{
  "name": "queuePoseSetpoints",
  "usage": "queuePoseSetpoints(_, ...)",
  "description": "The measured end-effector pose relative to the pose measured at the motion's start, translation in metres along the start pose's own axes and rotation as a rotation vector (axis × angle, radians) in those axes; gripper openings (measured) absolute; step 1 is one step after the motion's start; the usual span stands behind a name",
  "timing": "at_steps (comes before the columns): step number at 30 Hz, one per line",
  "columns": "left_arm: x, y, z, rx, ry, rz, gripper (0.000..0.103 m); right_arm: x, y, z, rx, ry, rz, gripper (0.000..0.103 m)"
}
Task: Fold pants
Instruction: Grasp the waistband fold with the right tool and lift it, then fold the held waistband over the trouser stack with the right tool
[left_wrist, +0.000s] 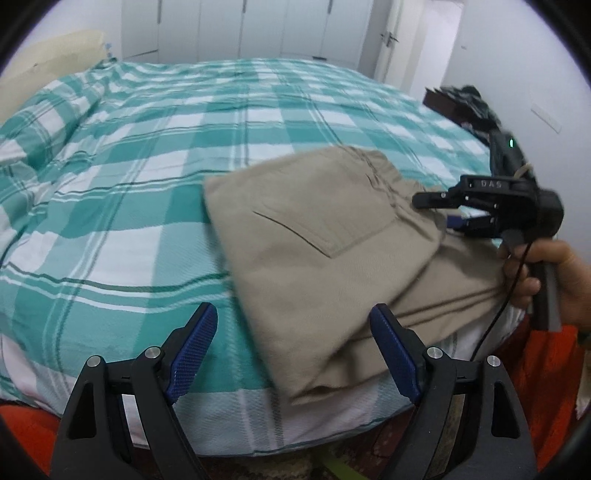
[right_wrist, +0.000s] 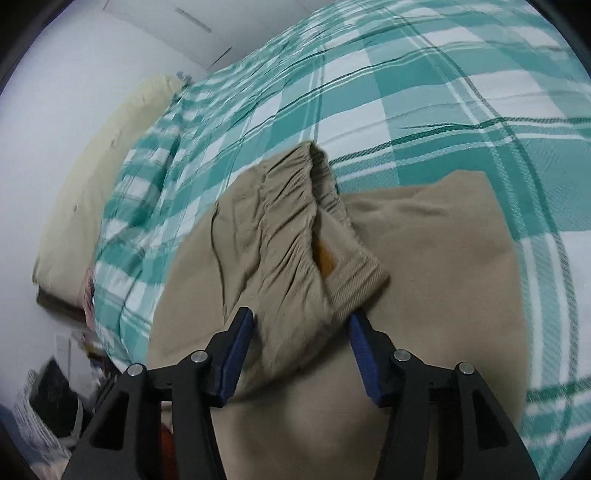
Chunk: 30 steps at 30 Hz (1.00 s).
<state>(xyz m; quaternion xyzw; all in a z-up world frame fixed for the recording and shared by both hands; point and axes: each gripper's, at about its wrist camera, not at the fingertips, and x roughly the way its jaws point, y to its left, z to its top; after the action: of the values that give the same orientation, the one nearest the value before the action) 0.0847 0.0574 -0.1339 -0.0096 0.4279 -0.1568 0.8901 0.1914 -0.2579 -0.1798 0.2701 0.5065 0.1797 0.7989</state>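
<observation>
Beige pants (left_wrist: 314, 251) lie folded on the teal-and-white checked bed cover (left_wrist: 147, 166), close to the bed's front edge, back pocket up. My left gripper (left_wrist: 295, 350) hovers open over their near left corner, its blue pads not touching any cloth. A hand (left_wrist: 554, 273) holds my right gripper (left_wrist: 434, 212) at the pants' right side. In the right wrist view the gathered elastic waistband (right_wrist: 288, 229) runs in between the pads of my right gripper (right_wrist: 301, 332). The jaws stand apart and the cloth sits loose between them, not pinched.
A cream headboard (left_wrist: 48, 62) stands at the bed's far left, with white wardrobe doors (left_wrist: 240, 26) and a room door (left_wrist: 391, 37) behind. A dark pile (left_wrist: 461, 103) sits beyond the bed's right side. Orange fabric (left_wrist: 546, 369) hangs below the bed's near edge.
</observation>
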Motion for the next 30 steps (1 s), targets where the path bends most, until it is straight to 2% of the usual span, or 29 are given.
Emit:
queuePoseSetpoints(2, -0.002, 0.011, 0.002, -0.039, -0.012, 0.023, 0.086, 0.003, -0.009, 0.002, 0.070, -0.030, 0.028, 0.054)
queuePoseSetpoints(5, -0.006, 0.032, 0.005, -0.118, -0.025, 0.043, 0.086, 0.004, -0.011, 0.004, 0.082, -0.033, 0.033, 0.042)
queuePoseSetpoints(7, -0.010, 0.051, 0.005, -0.188, -0.038, 0.055, 0.086, -0.004, -0.001, 0.004, 0.043, -0.044, 0.025, 0.030)
queuePoseSetpoints(13, -0.019, 0.093, 0.003, -0.368, -0.062, 0.048, 0.086, -0.057, 0.049, 0.006, -0.023, -0.135, 0.085, 0.025)
queuePoseSetpoints(16, -0.021, 0.099, 0.004, -0.391, -0.077, 0.042, 0.086, -0.083, 0.053, 0.004, 0.002, -0.178, 0.106, 0.025)
queuePoseSetpoints(21, -0.015, 0.097, 0.004, -0.372, -0.059, 0.032, 0.086, -0.122, 0.026, -0.017, 0.085, -0.244, 0.099, 0.025)
queuePoseSetpoints(26, -0.008, 0.075, 0.006, -0.276, -0.013, -0.003, 0.086, -0.121, -0.027, -0.047, 0.248, -0.243, 0.039, 0.025)
queuePoseSetpoints(28, -0.013, 0.061, 0.005, -0.202, 0.003, -0.061, 0.086, -0.111, -0.044, -0.058, 0.282, -0.232, 0.026, 0.025)
queuePoseSetpoints(30, -0.024, 0.039, 0.004, -0.074, 0.002, -0.157, 0.088, -0.106, -0.052, -0.062, 0.299, -0.233, 0.020, 0.025)
